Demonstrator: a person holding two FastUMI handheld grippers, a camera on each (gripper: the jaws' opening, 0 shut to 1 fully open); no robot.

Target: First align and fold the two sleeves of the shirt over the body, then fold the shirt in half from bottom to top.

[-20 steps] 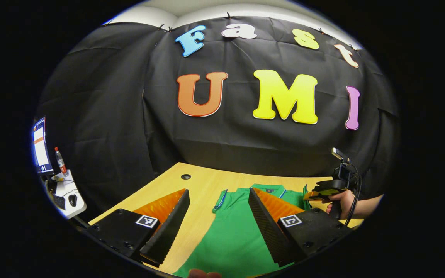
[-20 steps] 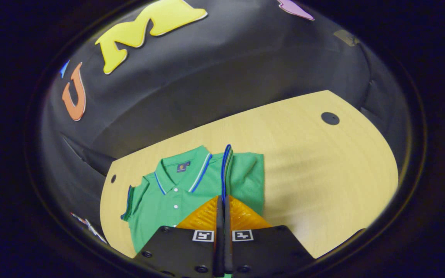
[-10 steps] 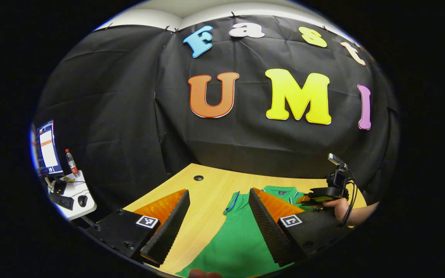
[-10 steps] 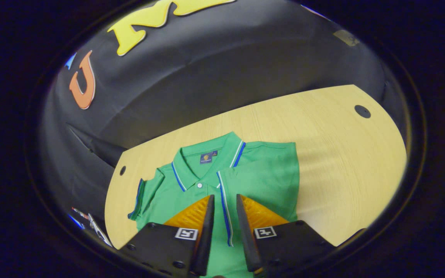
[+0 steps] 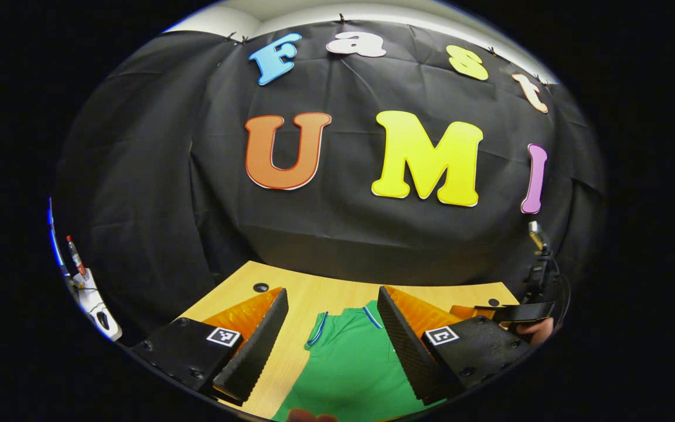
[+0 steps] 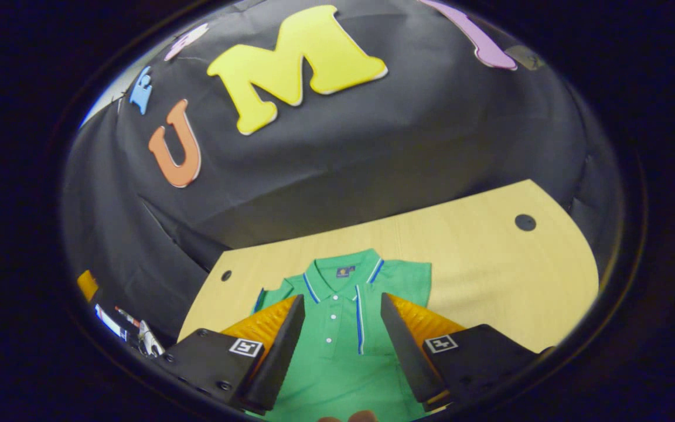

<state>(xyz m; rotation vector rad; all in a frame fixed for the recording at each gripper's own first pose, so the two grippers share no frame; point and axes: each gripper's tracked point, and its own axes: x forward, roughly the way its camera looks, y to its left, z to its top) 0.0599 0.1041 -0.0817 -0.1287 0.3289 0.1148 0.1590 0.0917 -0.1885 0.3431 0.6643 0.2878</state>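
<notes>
A green polo shirt (image 6: 343, 334) with blue-and-white trim lies flat on the wooden table (image 6: 490, 264), collar toward the wall. Its right sleeve (image 6: 399, 305) is folded over the body, cuff stripe running down beside the buttons. The left sleeve (image 6: 267, 296) still sticks out sideways. My right gripper (image 6: 337, 346) hovers open above the chest, nothing between its fingers. In the left gripper view, the shirt (image 5: 349, 363) shows with its left sleeve (image 5: 317, 331) ahead. My left gripper (image 5: 329, 343) is open above it. The right gripper (image 5: 513, 313) and a hand appear at the far right.
The table (image 5: 314, 293) has round cable holes (image 6: 525, 222) near its back corners. Black cloth wall stands behind it. A small white side desk (image 5: 94, 299) with a bottle and a mouse stands off to the left.
The right gripper opened and let go of the right sleeve, which now lies folded on the body, then drew back and up. The left gripper's view shifted slightly; it stayed open.
</notes>
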